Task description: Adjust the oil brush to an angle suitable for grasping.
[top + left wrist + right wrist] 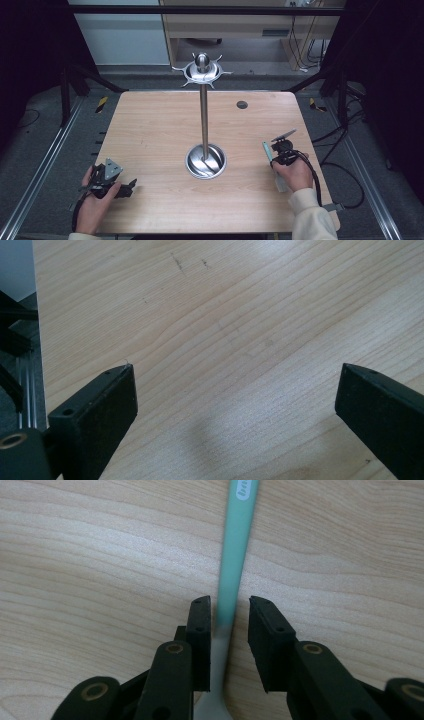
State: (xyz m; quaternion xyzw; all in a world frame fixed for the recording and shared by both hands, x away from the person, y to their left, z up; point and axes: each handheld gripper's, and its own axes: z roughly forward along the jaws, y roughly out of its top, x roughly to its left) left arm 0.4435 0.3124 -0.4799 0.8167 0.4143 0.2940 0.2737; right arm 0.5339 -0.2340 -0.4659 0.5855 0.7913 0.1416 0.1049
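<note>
A utensil with a teal handle (267,150) and a pale head end lies on the wooden table (150,130) at the right, pointing away from me. My right gripper (276,161) points down over it. In the right gripper view the handle (235,555) runs between the two jaws of this gripper (230,602), with a thin gap showing beside it, so the jaws stand open around it. My left gripper (129,186) rests at the table's front left, jaws wide apart (237,370) over bare wood, holding nothing.
A tall metal stand (204,120) with a round base (205,161) and a ring of hooks on top (202,70) rises from the table's middle. A small dark round cap (242,104) sits at the back right. Black frame rails flank the table.
</note>
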